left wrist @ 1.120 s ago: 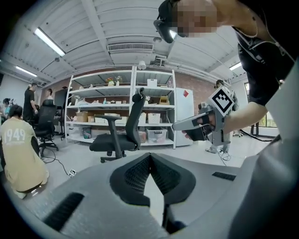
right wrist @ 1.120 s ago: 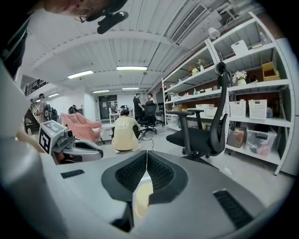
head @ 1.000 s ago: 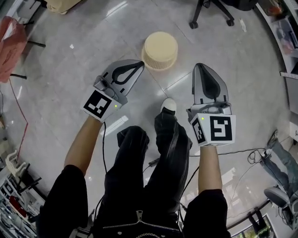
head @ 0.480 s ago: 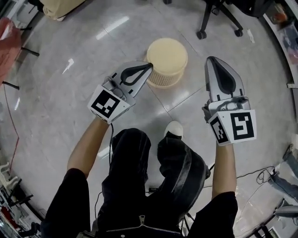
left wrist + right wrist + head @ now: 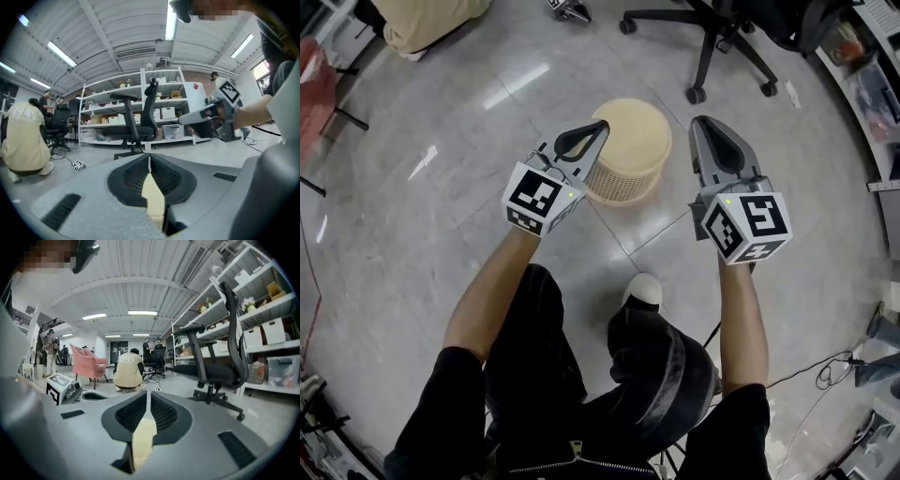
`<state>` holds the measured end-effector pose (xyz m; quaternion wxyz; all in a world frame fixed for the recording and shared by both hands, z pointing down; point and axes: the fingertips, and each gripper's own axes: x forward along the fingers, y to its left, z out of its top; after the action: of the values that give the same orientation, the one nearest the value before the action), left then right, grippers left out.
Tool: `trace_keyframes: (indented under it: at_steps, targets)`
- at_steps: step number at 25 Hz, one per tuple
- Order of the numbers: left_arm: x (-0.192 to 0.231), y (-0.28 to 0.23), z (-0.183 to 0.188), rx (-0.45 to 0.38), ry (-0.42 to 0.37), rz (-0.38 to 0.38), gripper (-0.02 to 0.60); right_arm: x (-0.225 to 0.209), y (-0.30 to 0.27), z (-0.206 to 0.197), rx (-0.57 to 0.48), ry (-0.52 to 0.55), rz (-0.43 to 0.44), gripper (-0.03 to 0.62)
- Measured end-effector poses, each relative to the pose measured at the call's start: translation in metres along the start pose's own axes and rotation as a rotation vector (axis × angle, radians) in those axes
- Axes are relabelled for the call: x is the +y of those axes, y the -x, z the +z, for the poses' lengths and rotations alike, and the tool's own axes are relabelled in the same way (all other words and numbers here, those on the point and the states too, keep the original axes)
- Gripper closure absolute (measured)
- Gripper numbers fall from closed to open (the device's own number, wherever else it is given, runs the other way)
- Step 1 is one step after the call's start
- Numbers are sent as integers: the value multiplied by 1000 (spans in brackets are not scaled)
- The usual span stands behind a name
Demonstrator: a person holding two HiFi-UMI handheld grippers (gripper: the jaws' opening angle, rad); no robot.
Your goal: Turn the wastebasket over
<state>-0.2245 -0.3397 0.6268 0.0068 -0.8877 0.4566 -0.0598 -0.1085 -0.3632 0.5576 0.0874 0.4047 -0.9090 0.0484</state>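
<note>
The cream wastebasket [image 5: 628,148] stands on the grey floor with a closed flat face up and latticed sides. In the head view it lies between my two grippers. My left gripper [image 5: 598,128] is shut, and its tip is over the basket's left edge; I cannot tell if it touches. My right gripper [image 5: 703,124] is shut too, just right of the basket and apart from it. In the left gripper view the jaws [image 5: 149,158] meet, with cream wastebasket [image 5: 153,199] showing through the gap below them. The right gripper [image 5: 148,393] view shows the same: the wastebasket [image 5: 143,439] under shut jaws.
A black office chair [image 5: 712,42] stands just beyond the basket. A crouching person in beige [image 5: 129,371] is farther off, near a pink armchair [image 5: 89,366]. Shelves [image 5: 140,108] line the wall. My own white shoe [image 5: 642,291] is behind the basket; cables [image 5: 825,366] lie at the right.
Both grippers have sunk toward the floor and come forward, so the wastebasket now sits between their tips. Both stayed shut. The basket has not moved.
</note>
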Motion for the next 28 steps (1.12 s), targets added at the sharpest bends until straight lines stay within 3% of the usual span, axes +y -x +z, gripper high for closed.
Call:
trace_keyframes:
  at_steps: [2,5,6,11,18,21,28]
  targets:
    - [12,-8,-21,26,22,65,552,-3,-7,-32,41,-3,1,578]
    - [18,-15,-54,74,45,89,330,-10,-20,-72,88,53,-43,462]
    - [21,-17,-64,84,78,92,307,-13,-26,-85,107,62,-59,443]
    - [30,-25,-109,101,375,107,235,-24,-48,-149,193,-57,-82,360]
    - [13,-34,-134,170,490,15,221,-26,-53,-188,253,-235,-56,350]
    - [3,-31,-132,199,474,-35,221,-22,-42,-189,218,-311,-60,368]
    - [-54,-16,-127,262,421,-206,221,-13,25,-199,202,-321,-129,368]
